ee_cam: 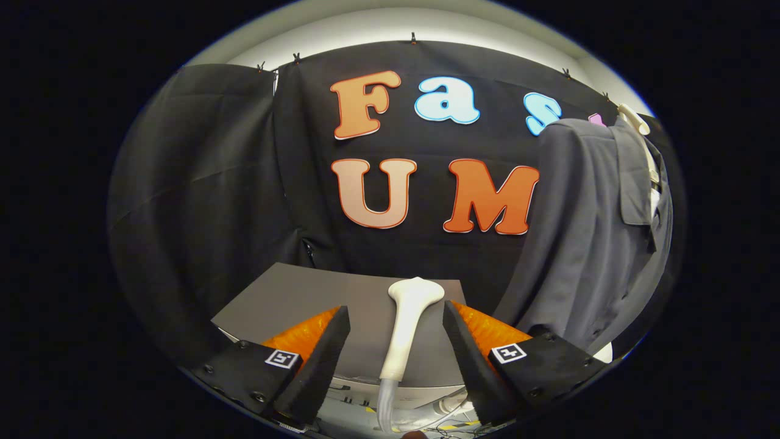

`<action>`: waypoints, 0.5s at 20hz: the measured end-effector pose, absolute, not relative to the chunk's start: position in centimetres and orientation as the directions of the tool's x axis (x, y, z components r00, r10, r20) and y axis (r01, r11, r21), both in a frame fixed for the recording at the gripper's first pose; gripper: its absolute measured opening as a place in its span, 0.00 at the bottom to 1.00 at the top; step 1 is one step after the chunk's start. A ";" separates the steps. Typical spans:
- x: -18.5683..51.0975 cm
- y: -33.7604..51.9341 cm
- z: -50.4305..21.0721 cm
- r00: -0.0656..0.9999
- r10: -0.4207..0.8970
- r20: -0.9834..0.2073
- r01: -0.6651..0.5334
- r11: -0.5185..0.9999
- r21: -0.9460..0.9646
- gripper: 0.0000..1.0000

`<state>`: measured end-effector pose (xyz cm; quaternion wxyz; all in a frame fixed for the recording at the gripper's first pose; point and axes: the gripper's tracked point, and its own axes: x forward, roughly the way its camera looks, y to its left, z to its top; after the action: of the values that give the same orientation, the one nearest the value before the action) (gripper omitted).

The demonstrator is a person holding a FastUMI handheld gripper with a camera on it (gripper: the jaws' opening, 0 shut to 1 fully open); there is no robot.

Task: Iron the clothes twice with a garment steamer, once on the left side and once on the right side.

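Nothing of the ironing looked done to us: the steamer (407,329) lay on the grey table (286,299), its head toward the far edge and its clear hose running off the near edge. Our claw (396,341) stood apart, fingers on either side of the steamer's handle but touching neither side, as far as we could tell. Both passes remained, we judged. The grey garment (585,238) hung on a hanger beyond the table's right edge.

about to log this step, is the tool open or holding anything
tool: open, holding nothing; the steamer head lies between its fingers, untouched.
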<state>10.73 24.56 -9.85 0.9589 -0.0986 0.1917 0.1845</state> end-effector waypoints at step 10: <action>17.9 24.4 -17.6 0.768 0.199 -0.609 -0.330 0.938 -0.109 0.98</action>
<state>17.94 24.36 -17.61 0.9343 -0.1051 0.3099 0.1416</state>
